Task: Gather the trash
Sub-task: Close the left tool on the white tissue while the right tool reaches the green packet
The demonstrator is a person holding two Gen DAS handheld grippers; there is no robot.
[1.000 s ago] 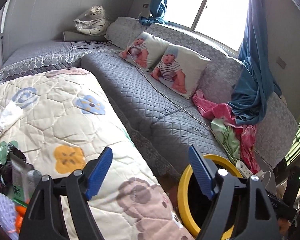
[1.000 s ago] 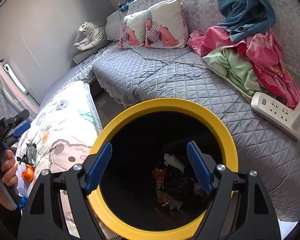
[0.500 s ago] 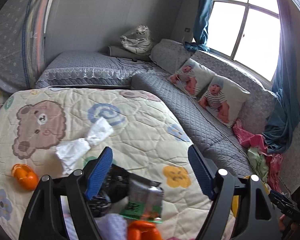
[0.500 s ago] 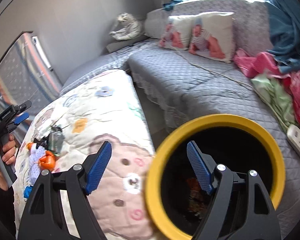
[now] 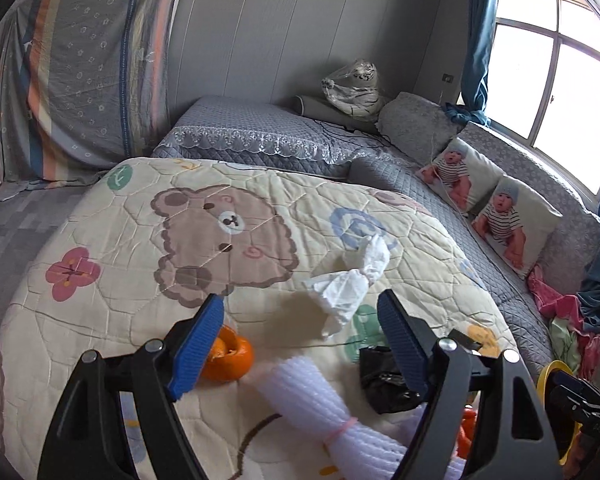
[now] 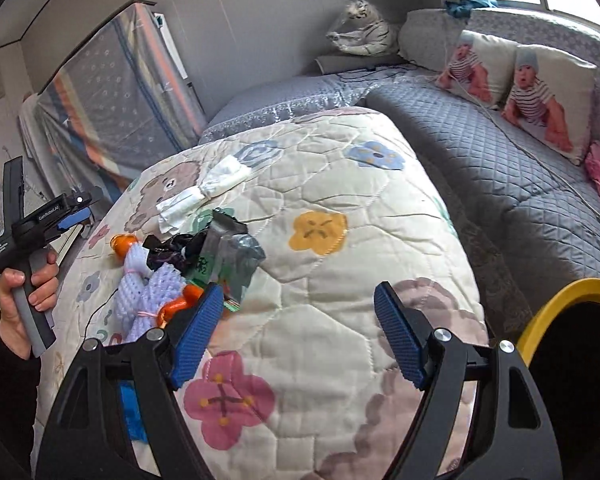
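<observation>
Left claw (image 5: 300, 332): jaws spread wide, nothing between them, poised above the trash on the quilt (image 5: 112, 320). Nearest its fingers lie white foam netting (image 5: 312, 400) tied with a pink band, an orange peel (image 5: 228, 354) just beside the left finger, and a black plastic scrap (image 5: 384, 376) by the right finger. Slightly farther, a twisted white tissue (image 5: 352, 280) rests on the quilt next to the printed bear.

Right claw (image 6: 298, 334): jaws likewise wide apart and holding nothing, over a bare stretch of quilt. Only the right wrist view shows the trash as one cluster: netting, peel, black scrap, plus a grey foil wrapper (image 6: 232, 256) that the left view does not reveal. That view also shows the person's hand (image 6: 24, 304) on the left claw's handle, just beside the pile.

Yellow-rimmed bin (image 6: 572, 344): at the right edge of the right view, beside the quilt; the left view catches only a sliver of its rim.

Beyond: grey sofa (image 6: 520, 184) with baby-print cushions (image 5: 500, 216); a bagged plush tiger (image 5: 354, 88) in the corner.
</observation>
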